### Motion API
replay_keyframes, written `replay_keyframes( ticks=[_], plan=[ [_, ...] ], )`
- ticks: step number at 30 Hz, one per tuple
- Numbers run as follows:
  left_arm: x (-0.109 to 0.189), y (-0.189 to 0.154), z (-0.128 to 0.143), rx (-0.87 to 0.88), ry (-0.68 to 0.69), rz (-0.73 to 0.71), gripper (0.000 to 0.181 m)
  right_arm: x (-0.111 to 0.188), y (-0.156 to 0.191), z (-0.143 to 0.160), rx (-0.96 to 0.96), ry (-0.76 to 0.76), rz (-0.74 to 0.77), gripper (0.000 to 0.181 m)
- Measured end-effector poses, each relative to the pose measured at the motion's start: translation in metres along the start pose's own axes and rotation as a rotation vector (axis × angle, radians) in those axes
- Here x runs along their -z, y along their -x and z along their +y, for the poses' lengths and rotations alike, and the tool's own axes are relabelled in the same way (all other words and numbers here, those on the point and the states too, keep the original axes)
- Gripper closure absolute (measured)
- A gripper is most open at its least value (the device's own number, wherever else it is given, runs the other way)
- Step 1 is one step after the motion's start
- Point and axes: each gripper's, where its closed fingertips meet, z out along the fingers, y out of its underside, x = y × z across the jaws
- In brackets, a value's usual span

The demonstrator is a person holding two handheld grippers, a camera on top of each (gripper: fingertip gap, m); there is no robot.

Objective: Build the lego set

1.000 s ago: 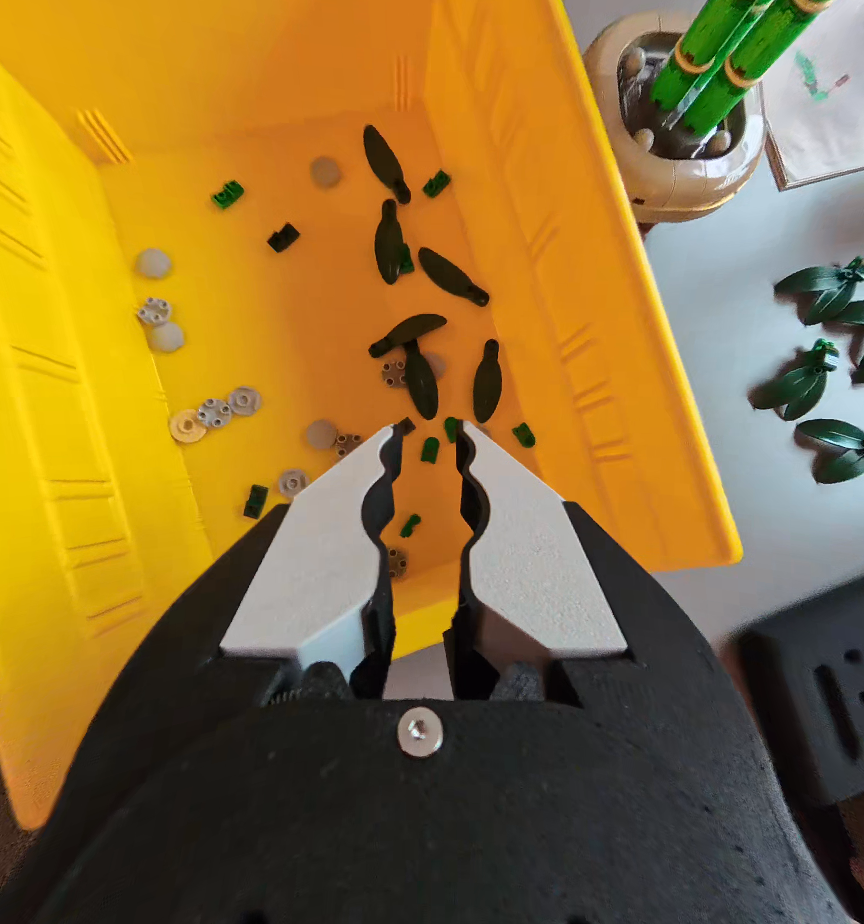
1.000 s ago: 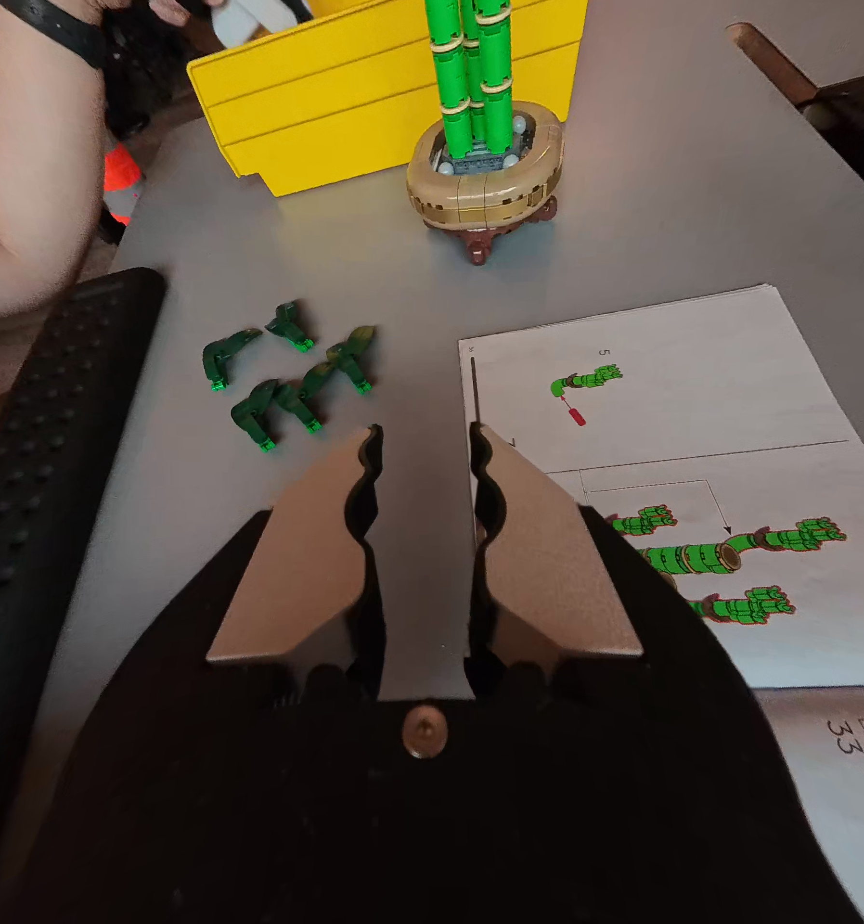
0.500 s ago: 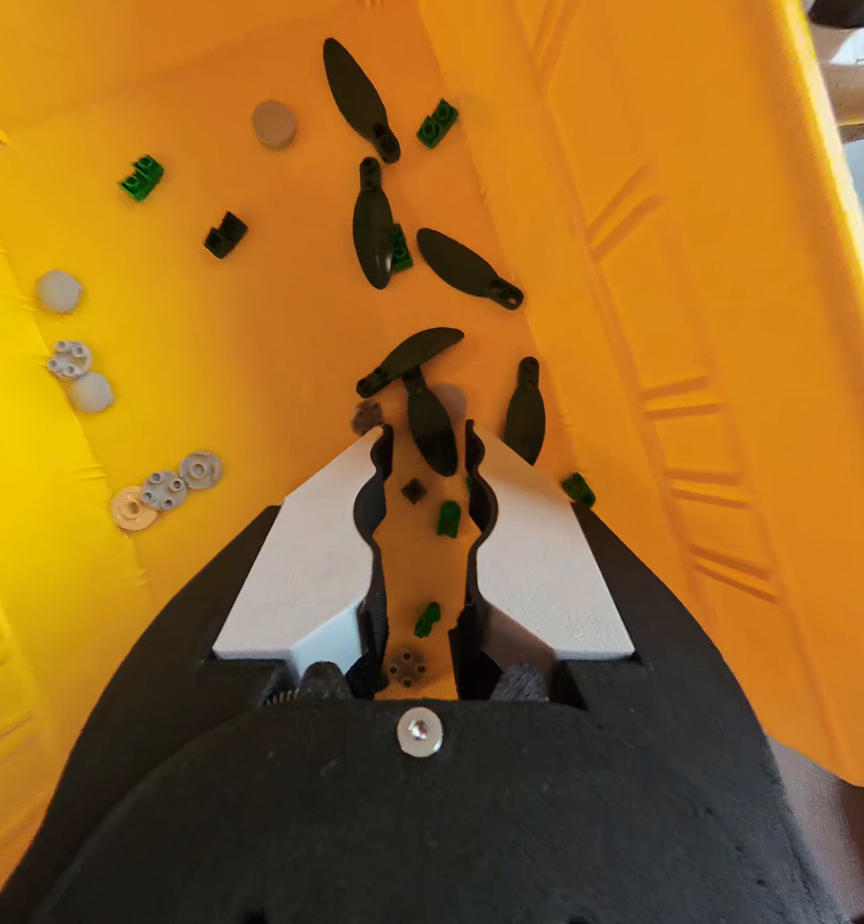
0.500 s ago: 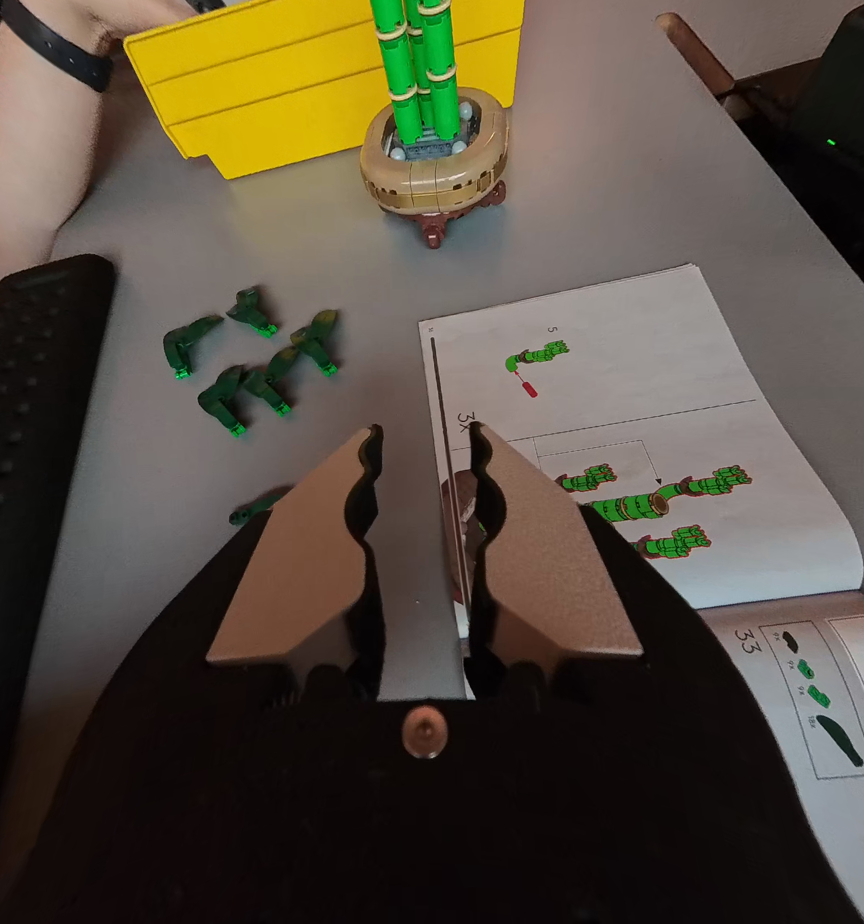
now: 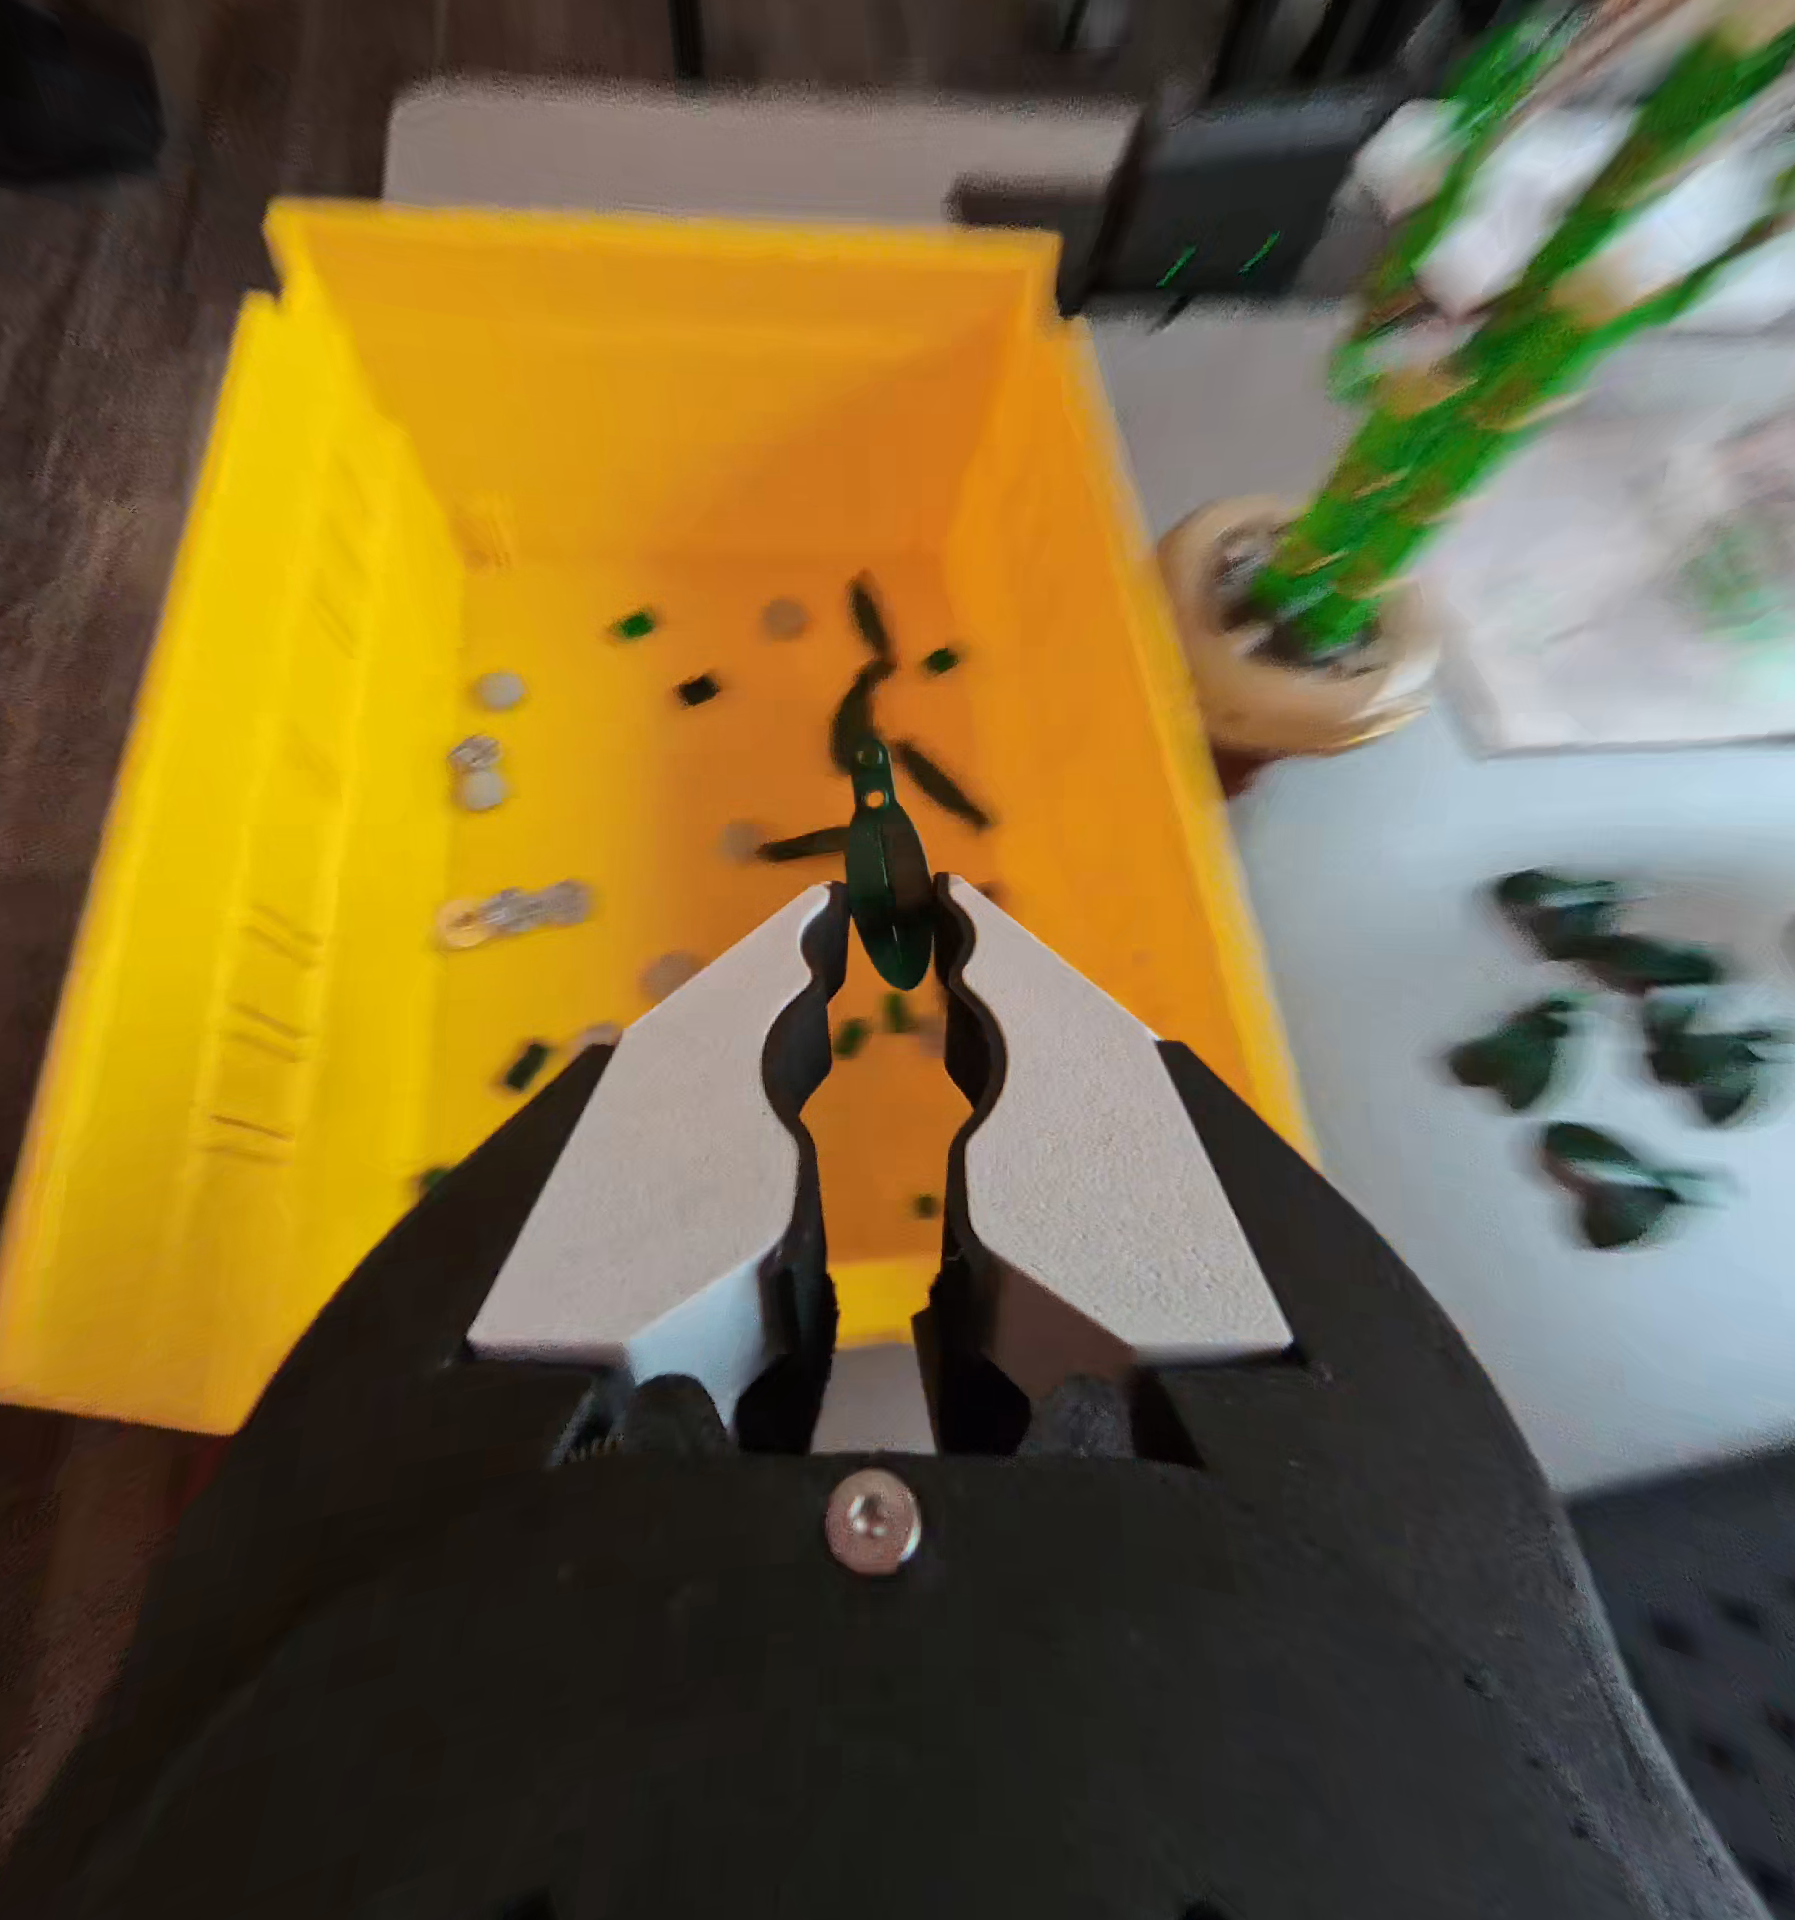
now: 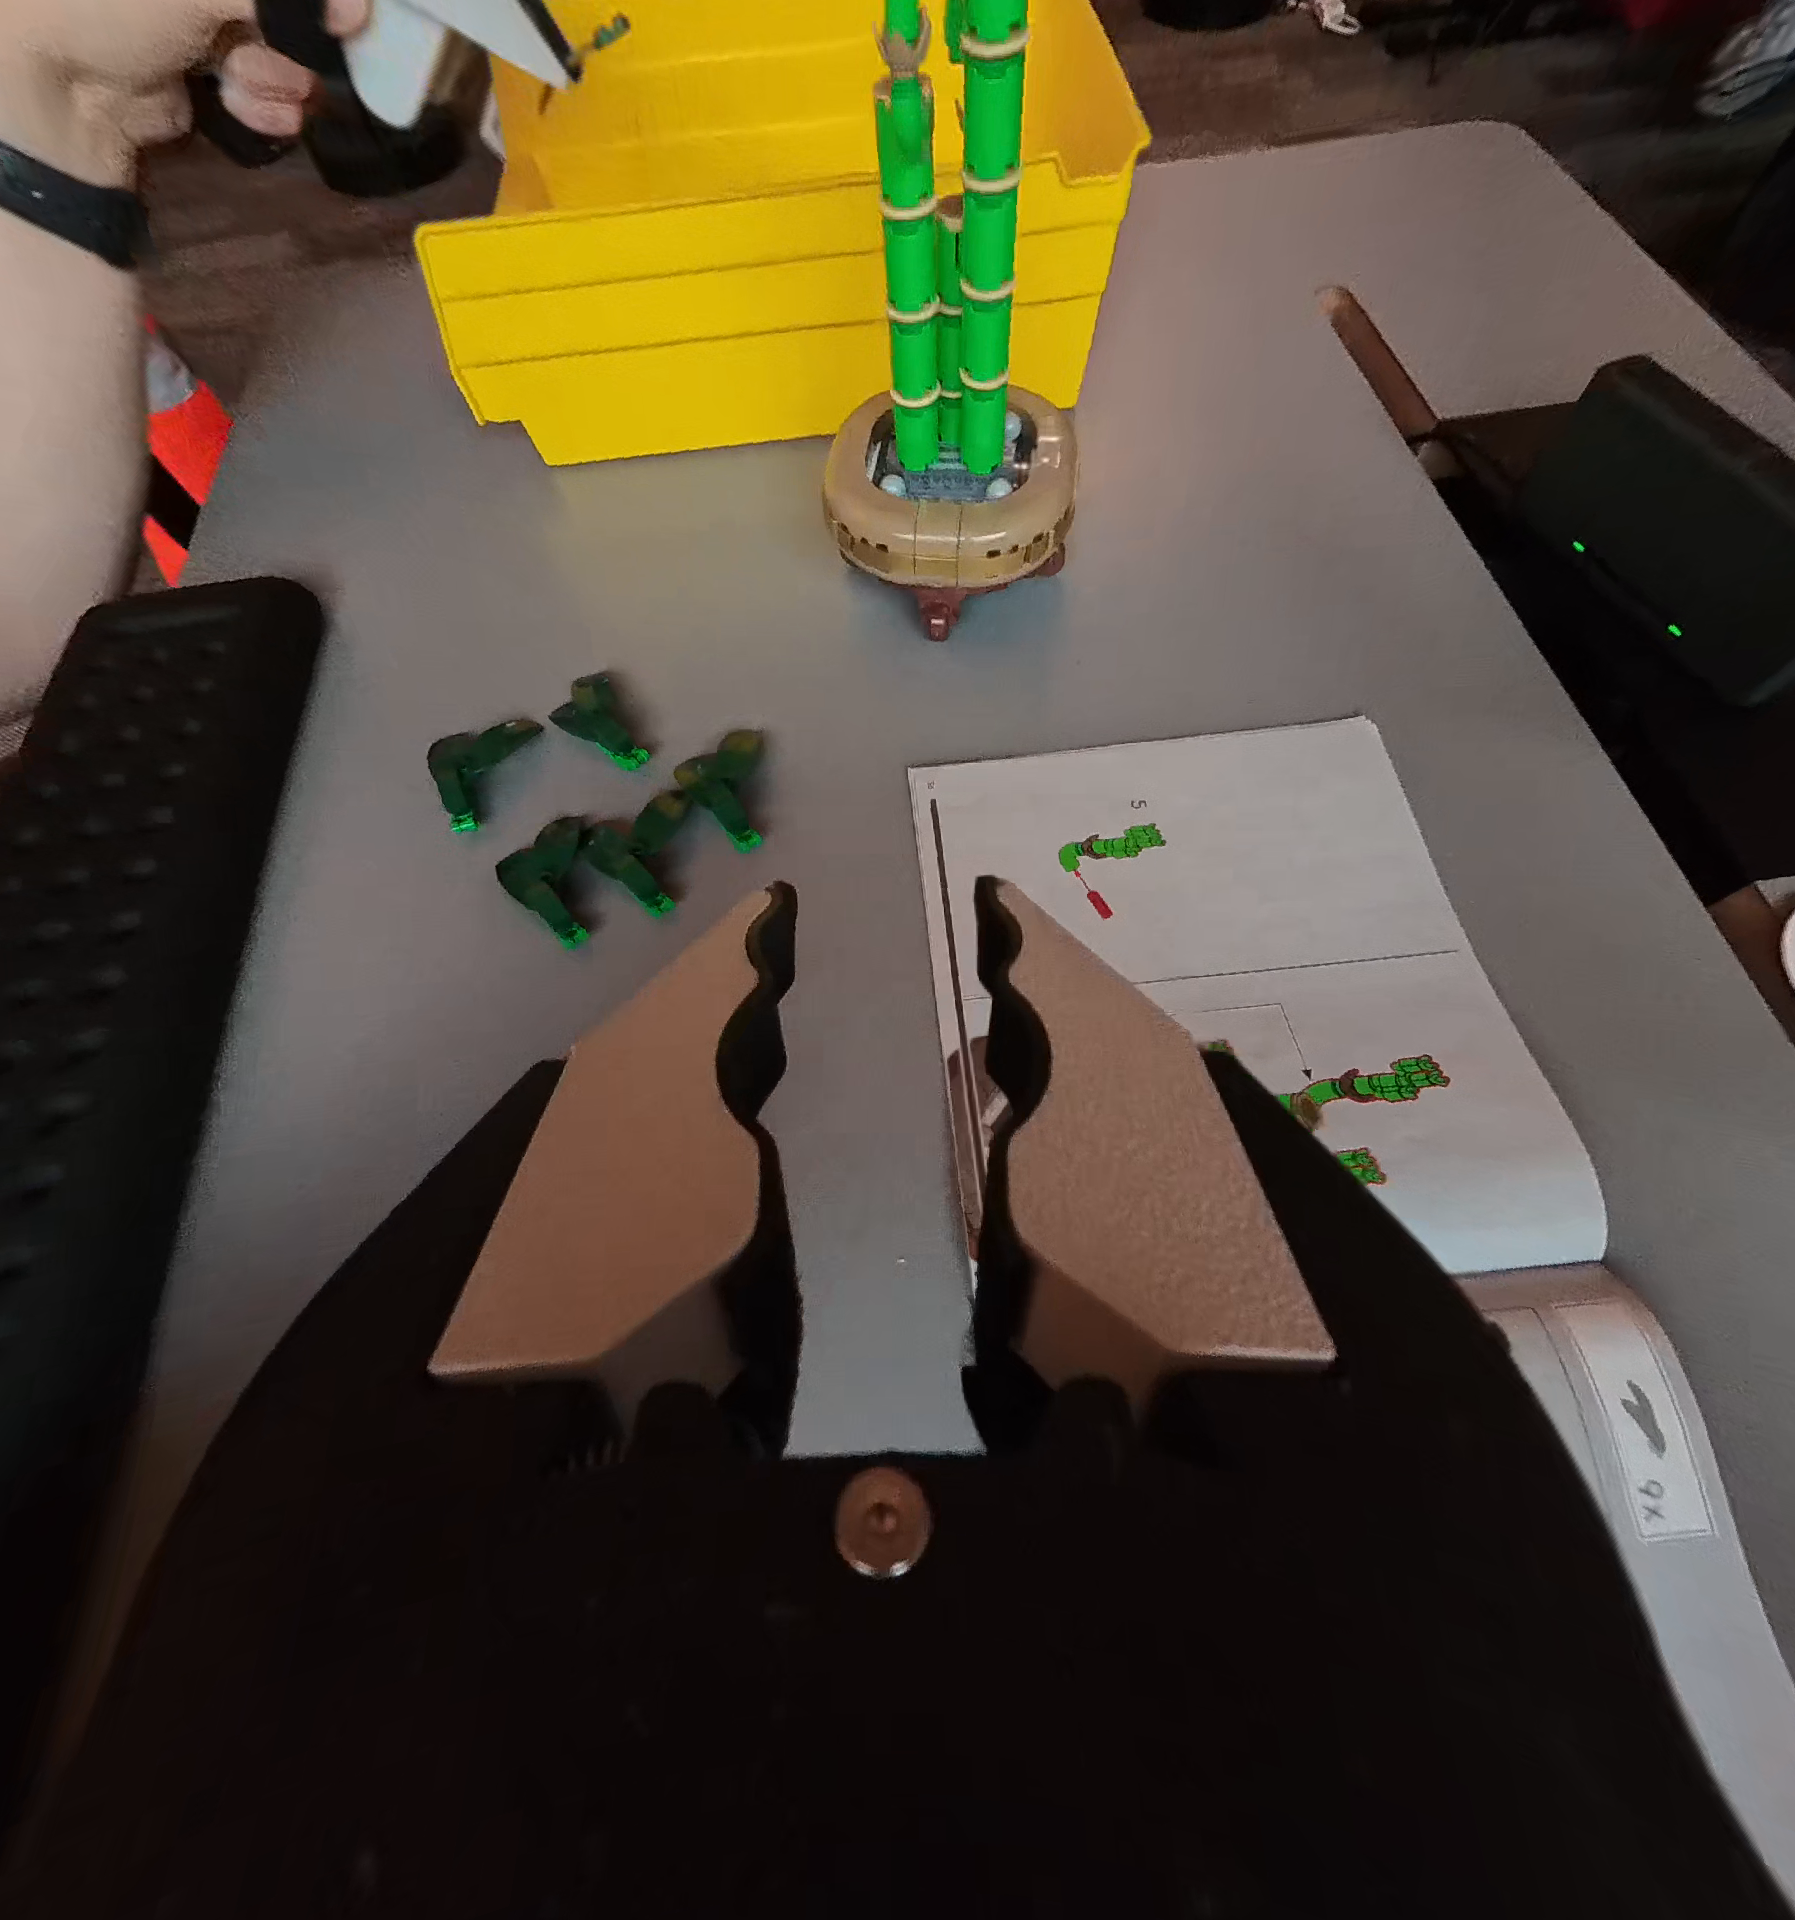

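Grey table [image 6: 1236, 364] first: the yellow plastic parts bin [image 5: 280, 790] sits at its far left corner, small green, grey and tan pieces loose on its floor. Beside it stands the tan oval pot with three bright green bamboo stalks [image 6: 950, 312], built and upright but bare of foliage. The open instruction booklet [image 6: 1288, 883] lies right of centre. Six assembled dark green leaf clusters [image 6: 602, 800] wait on the table, none yet attached, so I judge the build past midway, leaves remaining. My left gripper [image 5: 888, 904] pinches one dark green leaf piece [image 5: 885, 883] above the bin. My right gripper [image 6: 882, 899] hangs over the table, jaws apart, empty.
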Motion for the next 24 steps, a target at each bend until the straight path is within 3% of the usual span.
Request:
replay_keyframes(
  ticks=[1,4,8,11,13,16,19,24],
  plan=[
    [0.017,-0.028,-0.009,0.019,-0.078,0.083,0.168,0.004,0.004,-0.006,0.019,-0.006,0.001,0.147],
    [0.052,-0.134,-0.016,0.008,-0.191,0.382,0.168,0.019,0.026,-0.026,0.077,-0.042,-0.039,0.147],
    [0.044,-0.275,0.011,-0.005,-0.13,0.788,0.167,0.043,0.092,-0.048,0.18,-0.086,-0.278,0.146],
    [0.041,-0.346,0.024,0.142,-0.02,1.136,0.167,0.057,0.146,-0.049,0.354,-0.113,-0.462,0.144],
    [0.045,-0.371,0.022,0.234,0.032,1.312,0.168,0.061,0.166,-0.048,0.455,-0.161,-0.536,0.143],
    [0.047,-0.394,0.02,0.269,0.08,1.427,0.168,0.065,0.175,-0.051,0.406,-0.222,-0.653,0.15],
    [0.05,-0.407,0.014,0.284,0.088,1.475,0.168,0.069,0.18,-0.047,0.373,-0.221,-0.755,0.17],
    [0.053,-0.415,0.008,0.293,0.071,1.489,0.168,0.076,0.184,-0.043,0.406,-0.219,-0.798,0.178]
  ],
)
